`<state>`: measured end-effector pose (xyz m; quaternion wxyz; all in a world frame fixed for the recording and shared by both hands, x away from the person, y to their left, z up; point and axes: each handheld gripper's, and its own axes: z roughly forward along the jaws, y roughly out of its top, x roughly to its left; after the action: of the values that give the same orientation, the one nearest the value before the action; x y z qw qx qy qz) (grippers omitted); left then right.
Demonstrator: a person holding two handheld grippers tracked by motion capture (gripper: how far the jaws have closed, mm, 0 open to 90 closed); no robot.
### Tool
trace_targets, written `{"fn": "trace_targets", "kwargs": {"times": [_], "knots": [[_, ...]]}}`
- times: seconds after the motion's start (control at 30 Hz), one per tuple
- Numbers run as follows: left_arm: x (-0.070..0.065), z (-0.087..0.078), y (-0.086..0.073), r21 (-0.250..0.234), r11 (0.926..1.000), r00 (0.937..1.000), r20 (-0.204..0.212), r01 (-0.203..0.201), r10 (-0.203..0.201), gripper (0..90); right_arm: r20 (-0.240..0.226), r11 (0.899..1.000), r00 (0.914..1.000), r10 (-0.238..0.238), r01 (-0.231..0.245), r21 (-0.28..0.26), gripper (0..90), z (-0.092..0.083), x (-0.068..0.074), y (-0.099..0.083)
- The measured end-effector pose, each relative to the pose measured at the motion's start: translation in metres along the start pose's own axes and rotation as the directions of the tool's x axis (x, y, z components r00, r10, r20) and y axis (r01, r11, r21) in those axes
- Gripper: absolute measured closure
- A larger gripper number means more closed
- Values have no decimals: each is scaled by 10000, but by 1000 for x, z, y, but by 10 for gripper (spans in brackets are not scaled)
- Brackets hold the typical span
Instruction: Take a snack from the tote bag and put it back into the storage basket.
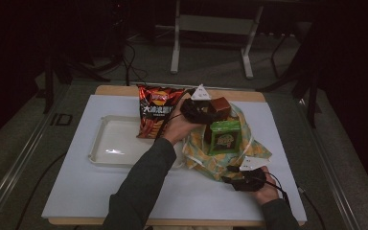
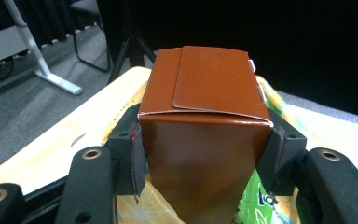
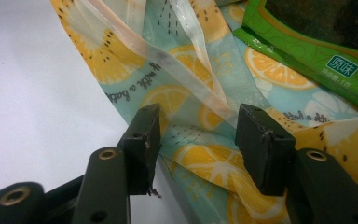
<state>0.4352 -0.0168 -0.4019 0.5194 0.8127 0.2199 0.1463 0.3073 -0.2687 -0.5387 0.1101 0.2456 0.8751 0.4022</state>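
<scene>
Nearest, the right tongs (image 1: 232, 175) stood spread over the citrus-print bag (image 1: 206, 160) at its near edge on the worktop (image 1: 86, 191). Farther back, the left tongs (image 2: 205, 154) pinched the brown box (image 2: 205, 135) above the bag, beside the green packet (image 1: 224, 136).

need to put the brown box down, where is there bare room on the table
The white tray left of the chip bag looks bare, and so does the white table in front of it. It is crowded on the right: the brown box, a green packet and the fruit-print bag sit together.
</scene>
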Motion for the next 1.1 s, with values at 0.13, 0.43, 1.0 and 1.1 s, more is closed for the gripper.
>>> {"fn": "trace_targets", "kwargs": {"times": [0.13, 0.43, 1.0, 1.1], "knots": [[-2, -6, 3, -192, 9998, 10000, -79, -16, 14, 426, 2, 10000, 10000, -2, 2, 5, 496, 0, 0, 0], [-5, -25, 14, -757, 9970, 9988, -444, 168, -202, 426, -6, 10000, 10000, 4, -4, 0, 496, 0, 0, 0], [-8, -61, 39, -1298, 9915, 9950, -1002, -71, -60, 426, 7, 10000, 10000, 11, -11, 9, 495, 0, 1, 0], [-9, -68, 42, -1418, 9899, 9935, -1131, -54, -108, 427, 9, 10000, 10000, 5, -5, 11, 495, 0, 1, 0]]}}
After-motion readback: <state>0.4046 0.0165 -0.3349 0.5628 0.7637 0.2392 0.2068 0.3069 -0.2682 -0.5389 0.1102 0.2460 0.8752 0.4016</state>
